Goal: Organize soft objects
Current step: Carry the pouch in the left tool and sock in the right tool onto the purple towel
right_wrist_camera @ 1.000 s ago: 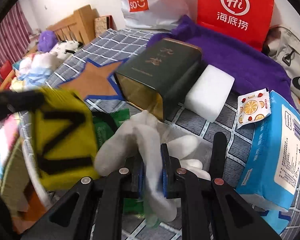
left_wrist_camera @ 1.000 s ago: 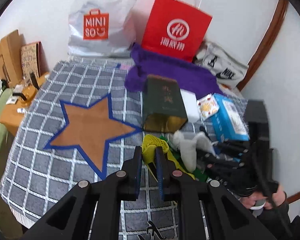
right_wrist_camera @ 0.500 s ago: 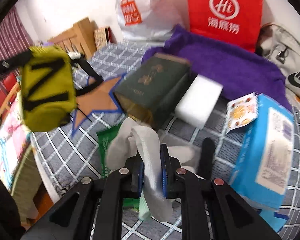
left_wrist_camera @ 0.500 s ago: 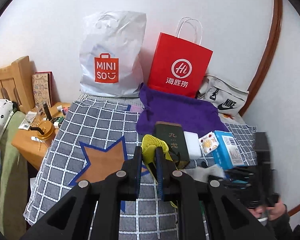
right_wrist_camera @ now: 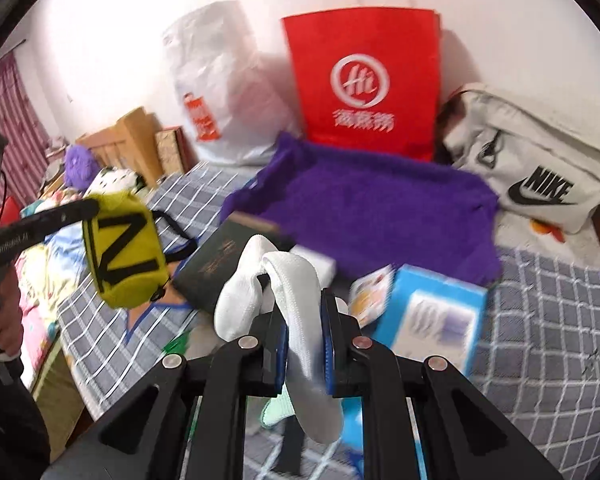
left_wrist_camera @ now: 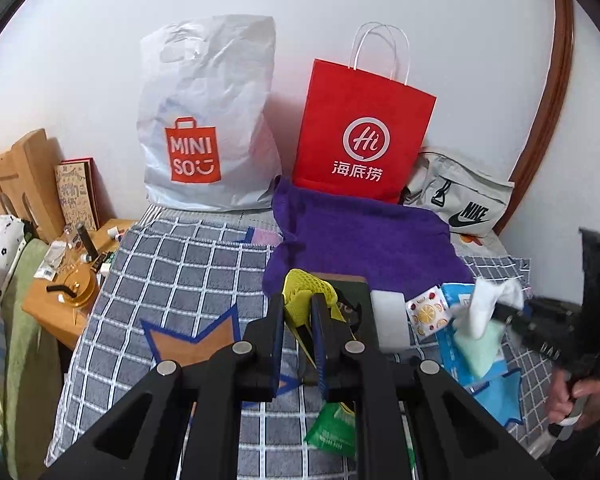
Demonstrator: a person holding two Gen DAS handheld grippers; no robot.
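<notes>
My left gripper (left_wrist_camera: 297, 322) is shut on a yellow pouch (left_wrist_camera: 300, 296) and holds it above the checked bed cover; the pouch (right_wrist_camera: 122, 250) with its black N mark hangs at the left in the right wrist view. My right gripper (right_wrist_camera: 305, 346) is shut on white socks (right_wrist_camera: 296, 300) and holds them in the air; they also show in the left wrist view (left_wrist_camera: 488, 304) at the right. A purple cloth (left_wrist_camera: 360, 236) lies spread at the back of the bed, in front of the red paper bag (left_wrist_camera: 360, 132).
A white Miniso bag (left_wrist_camera: 208, 120) and a grey Nike bag (left_wrist_camera: 460, 196) lean on the wall. A dark green tin (right_wrist_camera: 224, 264), white block (left_wrist_camera: 388, 320), blue tissue box (right_wrist_camera: 436, 316) and green packet (left_wrist_camera: 332, 428) lie on the cover. A wooden bedside table (left_wrist_camera: 72, 296) stands left.
Both grippers have risen from the bed. The yellow pouch and the white socks have come up with them, clear of the tin and the other items.
</notes>
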